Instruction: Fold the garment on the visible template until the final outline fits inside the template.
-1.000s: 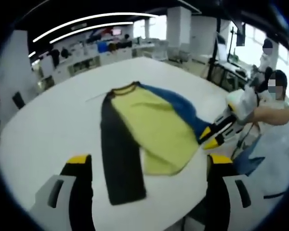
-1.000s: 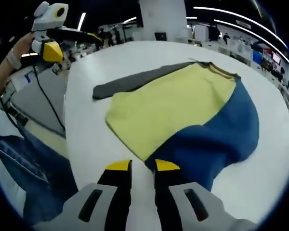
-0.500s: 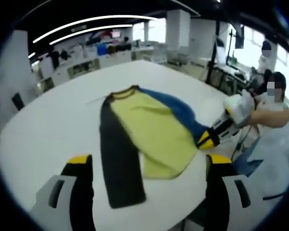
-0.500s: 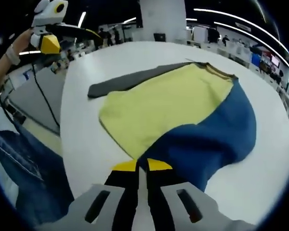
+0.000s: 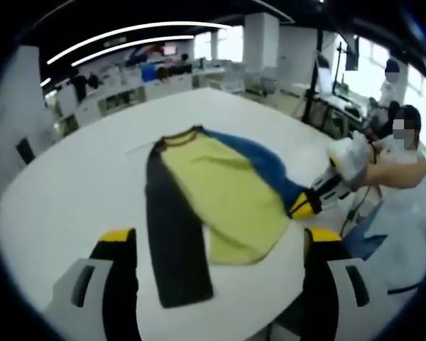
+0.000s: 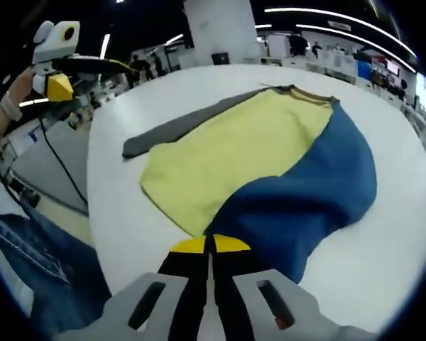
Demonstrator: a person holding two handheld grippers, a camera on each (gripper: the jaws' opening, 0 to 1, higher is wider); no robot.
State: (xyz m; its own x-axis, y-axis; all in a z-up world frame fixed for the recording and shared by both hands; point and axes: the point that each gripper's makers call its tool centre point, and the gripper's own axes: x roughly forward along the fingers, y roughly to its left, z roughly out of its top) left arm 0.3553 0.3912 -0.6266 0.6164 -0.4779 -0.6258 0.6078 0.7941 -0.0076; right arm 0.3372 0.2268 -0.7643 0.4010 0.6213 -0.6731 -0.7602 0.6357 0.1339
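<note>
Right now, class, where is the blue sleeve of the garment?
In the right gripper view the blue sleeve lies on the white table, right of the yellow body, its cuff at the right gripper.

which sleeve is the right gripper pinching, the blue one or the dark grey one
The blue sleeve. The right gripper has its jaws shut on that sleeve's end, while the dark grey sleeve lies flat along the shirt's far side, untouched.

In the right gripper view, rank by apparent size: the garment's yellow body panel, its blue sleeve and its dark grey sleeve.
1. Yellow body panel and blue sleeve: alike; the sleeve lies nearer the camera.
2. Dark grey sleeve, smallest.
</note>
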